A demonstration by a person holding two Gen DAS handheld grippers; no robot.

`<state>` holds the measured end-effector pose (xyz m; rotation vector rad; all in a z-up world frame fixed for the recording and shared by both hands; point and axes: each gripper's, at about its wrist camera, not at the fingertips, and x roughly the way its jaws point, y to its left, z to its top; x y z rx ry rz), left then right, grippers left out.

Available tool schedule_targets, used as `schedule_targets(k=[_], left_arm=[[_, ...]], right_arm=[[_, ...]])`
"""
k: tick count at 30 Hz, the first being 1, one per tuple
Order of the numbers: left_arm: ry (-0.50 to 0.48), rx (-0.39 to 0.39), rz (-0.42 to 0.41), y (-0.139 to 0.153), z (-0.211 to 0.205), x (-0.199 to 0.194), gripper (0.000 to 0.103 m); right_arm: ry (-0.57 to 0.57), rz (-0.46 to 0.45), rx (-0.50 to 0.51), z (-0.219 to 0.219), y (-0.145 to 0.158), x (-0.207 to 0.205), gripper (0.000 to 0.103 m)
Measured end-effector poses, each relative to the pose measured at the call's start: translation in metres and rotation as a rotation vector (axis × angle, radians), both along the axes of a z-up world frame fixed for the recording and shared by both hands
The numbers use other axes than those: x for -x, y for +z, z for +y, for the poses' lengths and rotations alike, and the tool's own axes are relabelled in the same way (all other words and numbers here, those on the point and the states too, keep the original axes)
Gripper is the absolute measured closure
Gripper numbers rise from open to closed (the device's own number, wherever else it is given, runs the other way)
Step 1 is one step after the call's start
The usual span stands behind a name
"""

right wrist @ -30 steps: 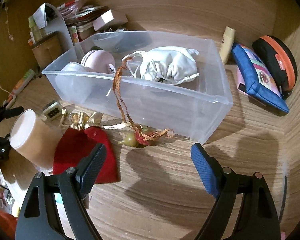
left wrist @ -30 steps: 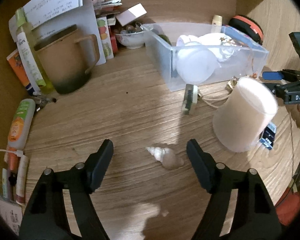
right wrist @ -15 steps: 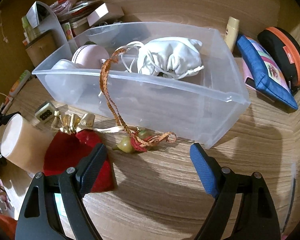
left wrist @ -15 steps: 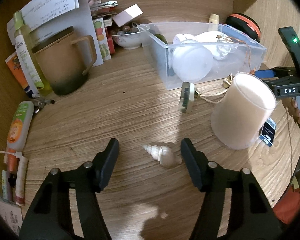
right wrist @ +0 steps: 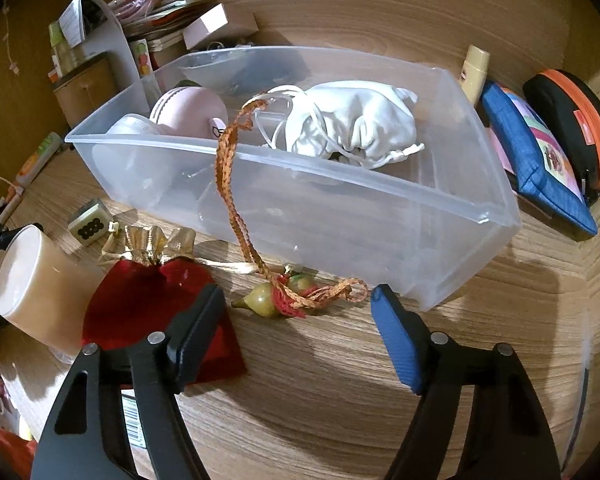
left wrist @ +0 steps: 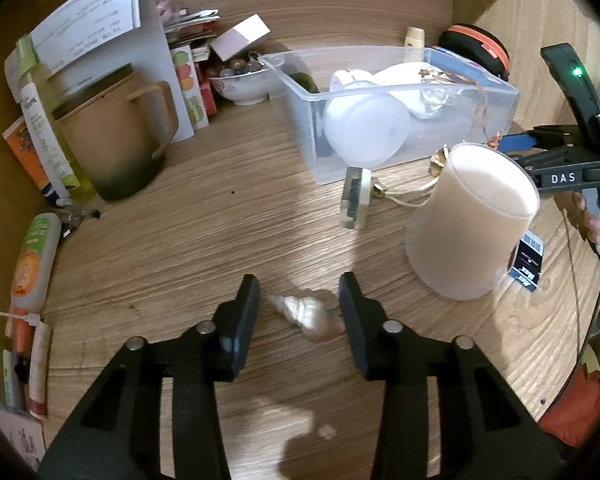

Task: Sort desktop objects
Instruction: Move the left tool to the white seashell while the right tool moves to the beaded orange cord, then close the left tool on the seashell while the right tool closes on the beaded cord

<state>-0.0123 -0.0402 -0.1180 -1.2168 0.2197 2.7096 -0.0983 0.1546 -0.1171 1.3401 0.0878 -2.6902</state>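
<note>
The left gripper (left wrist: 299,307) points down at the wooden desk (left wrist: 204,240) from the bottom of its picture, and its two black jaws are closing around a small shell (left wrist: 306,317). The shell lies flat on the desk between them, its thick end right by the right jaw and a little gap still open on the pointy side, so it is not pinched yet. It is creamy white and twisty, with its tip aimed at the upper left. Above and to the right stands a milky plastic cup (left wrist: 470,228), and higher up sits the clear box (left wrist: 396,128). The right gripper (right wrist: 296,312) also tilts down from the bottom of its picture, with one black jaw and one blue jaw. They are closing too, but stand wide apart and touch nothing. Between the tips, a little farther up, lie two small green gourd charms (right wrist: 278,298) tied with red thread to an orange braided cord (right wrist: 230,184), which climbs over the box's (right wrist: 340,216) front wall. A red pouch (right wrist: 148,304) lies partly under the black jaw at lower left.
</note>
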Motion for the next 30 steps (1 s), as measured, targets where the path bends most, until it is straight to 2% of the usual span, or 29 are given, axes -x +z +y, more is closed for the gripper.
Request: schedule_targets(k=[6, 9, 13, 27, 30], left_arm=[[-0.009, 0.004, 0.007, 0.0, 0.004, -0.001, 0.073], [-0.008, 0.002, 0.009, -0.001, 0.004, -0.001, 0.074], [0.012, 0.001, 0.011, 0.0, 0.004, 0.0, 0.074], [0.059, -0.026, 0.024, 0.001, -0.005, -0.002, 0.075], [0.056, -0.04, 0.019, 0.003, -0.008, -0.003, 0.096]], right_arm=[[0.022, 0.008, -0.004, -0.003, 0.001, 0.001, 0.044], [0.034, 0.012, 0.0, -0.002, 0.001, 0.0, 0.05], [0.054, 0.017, 0.005, -0.003, 0.001, 0.0, 0.063], [0.053, 0.047, 0.014, -0.003, 0.008, -0.01, 0.064], [0.051, 0.047, 0.002, -0.003, 0.01, -0.013, 0.064]])
